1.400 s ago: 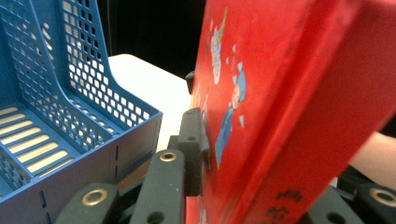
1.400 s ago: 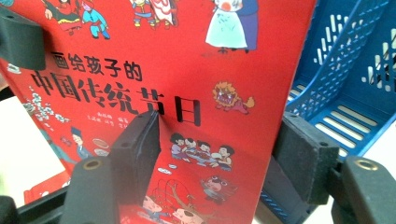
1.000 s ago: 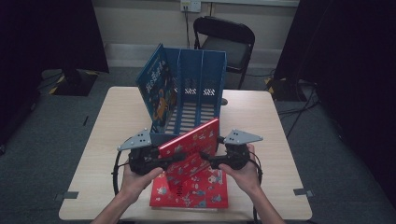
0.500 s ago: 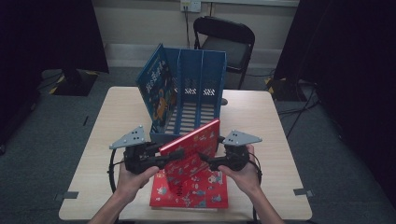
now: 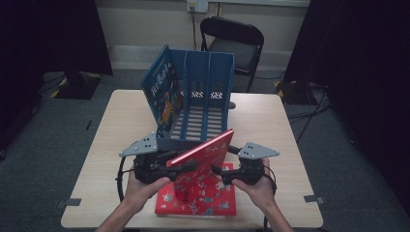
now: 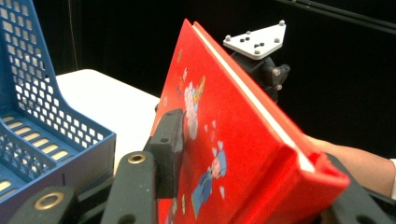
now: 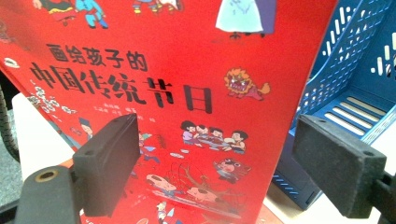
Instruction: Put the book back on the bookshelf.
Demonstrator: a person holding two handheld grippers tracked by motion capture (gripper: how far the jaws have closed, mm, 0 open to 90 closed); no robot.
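Currently the left gripper [image 5: 186, 167] is clamped on the lower edge of a red picture book [image 5: 205, 155], one pad on the cover and the other behind it in the left gripper view, and the book is held tilted up above the table [image 5: 270, 121], just in front of the blue file rack [image 5: 200, 104]. The right gripper [image 5: 218, 170] sits just beside the book's other face with its jaws apart; in the right gripper view both pads stand off the cover with nothing between them. A second red book [image 5: 198, 200] lies flat on the table under the lifted one. Likely goal is slotting the held book upright into the rack. Risks: the grip is one-sided near the edge, so the book could pivot or slip out of the pads under its own weight and drop on the flat book. The tilted top corner could catch the rack's front lip or a divider if it goes in at this angle, and a push could shove the rack back, since nothing holds it. The open right gripper could knock the cover if it closes off-centre. Around: a blue picture book [image 5: 162, 96] already stands in the rack's leftmost slot, leaning, so that slot is taken; the slots beside it look free. A black folding chair [image 5: 234, 41] stands behind the table, well apart, not in the way.
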